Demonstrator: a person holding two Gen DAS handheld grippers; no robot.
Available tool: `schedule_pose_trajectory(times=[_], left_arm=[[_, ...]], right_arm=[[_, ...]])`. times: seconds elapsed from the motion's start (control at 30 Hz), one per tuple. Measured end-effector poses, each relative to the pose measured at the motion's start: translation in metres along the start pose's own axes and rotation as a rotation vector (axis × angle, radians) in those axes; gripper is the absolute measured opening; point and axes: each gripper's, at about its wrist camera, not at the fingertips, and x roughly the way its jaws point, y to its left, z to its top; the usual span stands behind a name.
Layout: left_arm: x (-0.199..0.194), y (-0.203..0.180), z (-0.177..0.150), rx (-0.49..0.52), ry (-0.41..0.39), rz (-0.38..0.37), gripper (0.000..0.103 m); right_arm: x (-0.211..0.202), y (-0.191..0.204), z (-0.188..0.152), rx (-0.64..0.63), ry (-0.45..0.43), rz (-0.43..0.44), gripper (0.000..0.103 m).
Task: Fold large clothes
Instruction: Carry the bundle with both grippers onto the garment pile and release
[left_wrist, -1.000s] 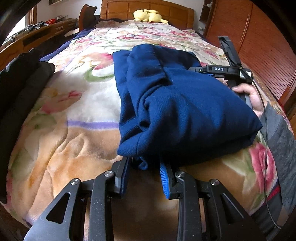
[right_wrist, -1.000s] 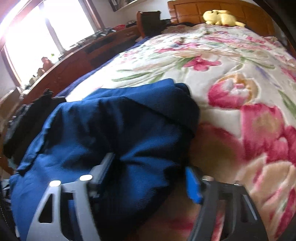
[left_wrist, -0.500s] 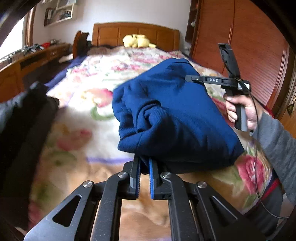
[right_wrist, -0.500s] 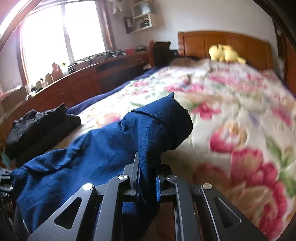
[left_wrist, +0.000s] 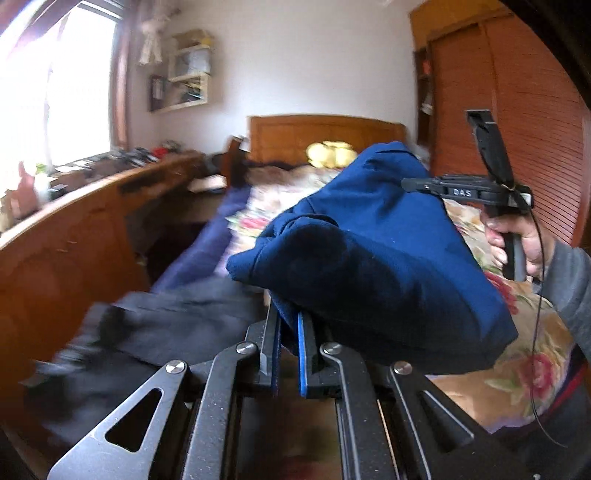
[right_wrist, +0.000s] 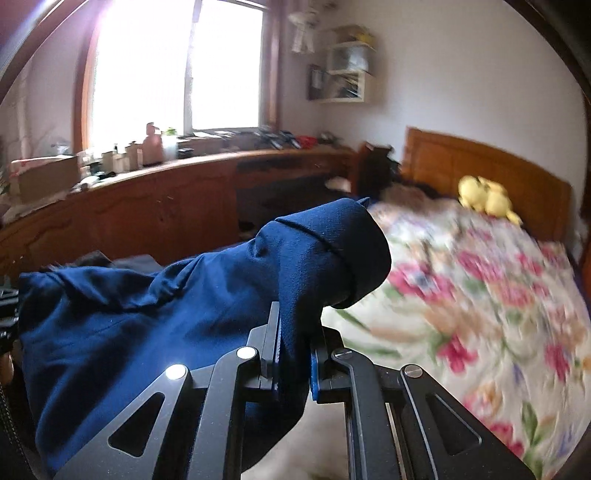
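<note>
A folded dark blue garment hangs lifted above the flowered bed, held at both ends. My left gripper is shut on its near edge. My right gripper is shut on the other end of the blue garment; its body and the hand holding it also show in the left wrist view, with its fingertips hidden behind the cloth. The garment sags between the two grippers.
A pile of black clothes lies at the bed's left edge below the garment. A long wooden desk with clutter runs under the window. A yellow plush toy sits by the headboard. A wooden wardrobe stands to the right.
Both grippers have closed on the blue garment and lifted it off the bed. It has swung up and to the left, toward the black clothes pile.
</note>
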Motion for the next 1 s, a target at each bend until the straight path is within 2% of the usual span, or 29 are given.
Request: schedule_pose_trajectory(times=[0.13,0.23,0.33,0.4,0.47,0.5,0.6,0.7,0.77,0.83,1.0], left_arm=[[-0.034,0.058,0.008,-0.010,-0.024,0.132,0.008],[-0.053,0.100,0.002,-0.028,-0.014,0.239,0.008],[-0.062,0.138,-0.018,-0.065,0.028,0.334,0.008],[-0.056,0.163,-0.041,-0.109,0.086,0.381,0.008],[-0.048,0.183,-0.065,-0.161,0.145,0.397,0.008],[-0.045,0.189,-0.076,-0.180,0.167,0.403,0.008],[-0.045,0.196,-0.090,-0.234,0.170,0.378,0.008],[-0.047,0.199,-0.085,-0.268,0.157,0.358,0.010],[-0.050,0.198,-0.085,-0.273,0.153,0.360,0.011],[-0.058,0.191,-0.082,-0.272,0.149,0.370,0.017],[-0.087,0.176,-0.069,-0.240,0.112,0.379,0.033]], right_arm=[[0.019,0.060,0.042,-0.048,-0.027,0.064,0.011],[0.043,0.105,0.059,-0.058,-0.023,0.130,0.011],[0.074,0.144,0.055,-0.044,0.019,0.209,0.011],[0.099,0.170,0.040,-0.056,0.091,0.248,0.013],[0.123,0.192,0.018,-0.088,0.180,0.266,0.014],[0.129,0.200,0.008,-0.098,0.206,0.249,0.015],[0.131,0.198,-0.005,-0.064,0.216,0.231,0.020],[0.128,0.190,0.003,-0.039,0.256,0.241,0.023],[0.121,0.199,0.015,-0.075,0.243,0.222,0.026],[0.101,0.199,0.022,-0.093,0.204,0.215,0.030],[0.037,0.196,0.009,-0.074,0.149,0.226,0.043]])
